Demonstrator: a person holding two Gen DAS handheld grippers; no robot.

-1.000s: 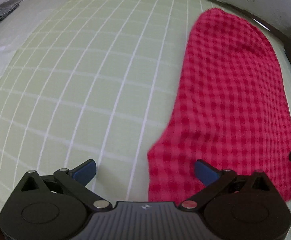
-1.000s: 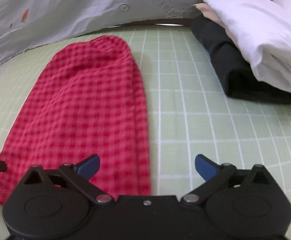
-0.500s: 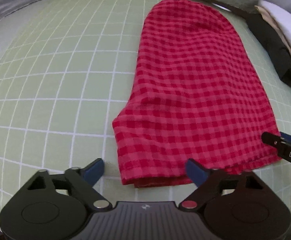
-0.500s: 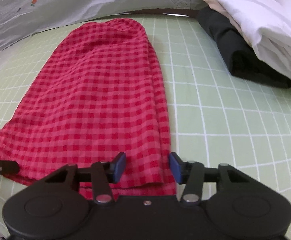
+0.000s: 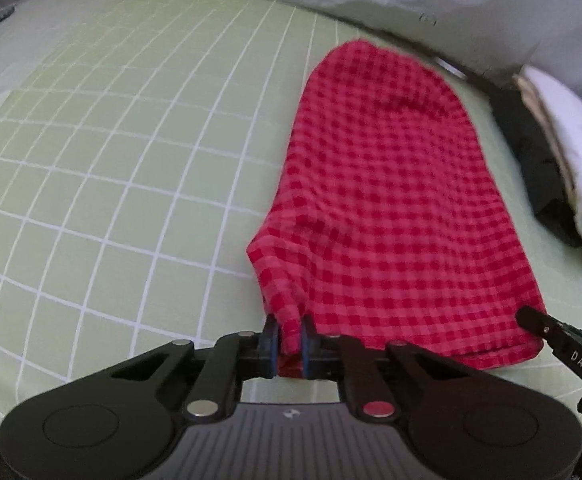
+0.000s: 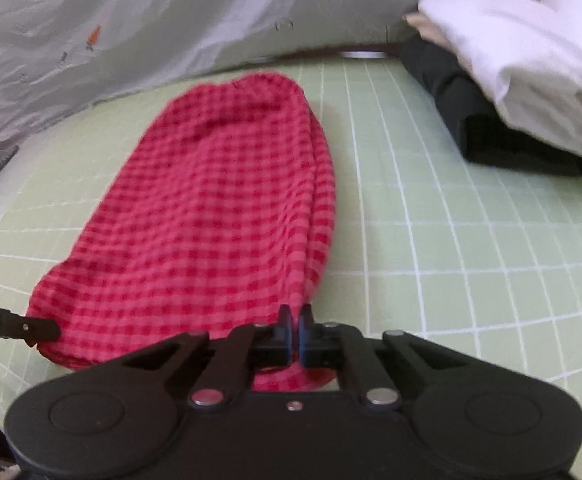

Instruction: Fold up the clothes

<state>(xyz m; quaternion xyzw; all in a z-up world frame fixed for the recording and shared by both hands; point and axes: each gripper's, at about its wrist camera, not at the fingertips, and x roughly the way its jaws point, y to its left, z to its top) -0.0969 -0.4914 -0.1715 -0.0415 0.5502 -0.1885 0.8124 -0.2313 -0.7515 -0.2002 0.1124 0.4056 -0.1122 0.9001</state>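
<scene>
On the green gridded sheet (image 5: 103, 168) of the bed lies the red checked garment (image 5: 391, 200), already doubled lengthways into a long narrow strip, its far end rounded near the grey cover (image 6: 131, 40) at the back. To the right of it, well apart, sits a stack of folded clothes (image 6: 511, 92), dark below and white on top.

I have both near corners. My left tool (image 5: 290, 340) is closing on the near left corner, and the cloth is bunched into a small pleat between its blue pads (image 5: 273, 342). My right tool (image 6: 294, 330) is pinched down to almost nothing on the near right corner, the hem gathered thin between the pads. The wrinkles running out from each grip tell me the fabric is taut there.

I judge this cloth light, thin and limp, with no stiffness to keep its shape; it will sag between my two tools and drag along the sheet when lifted. The woven checks look grippy rather than slick, so a hem pinch should hold. The layers could slide apart, so the right place to hold is exactly here, at the corners and through all the layers, keeping both hands level to carry the near edge over to the far end.
</scene>
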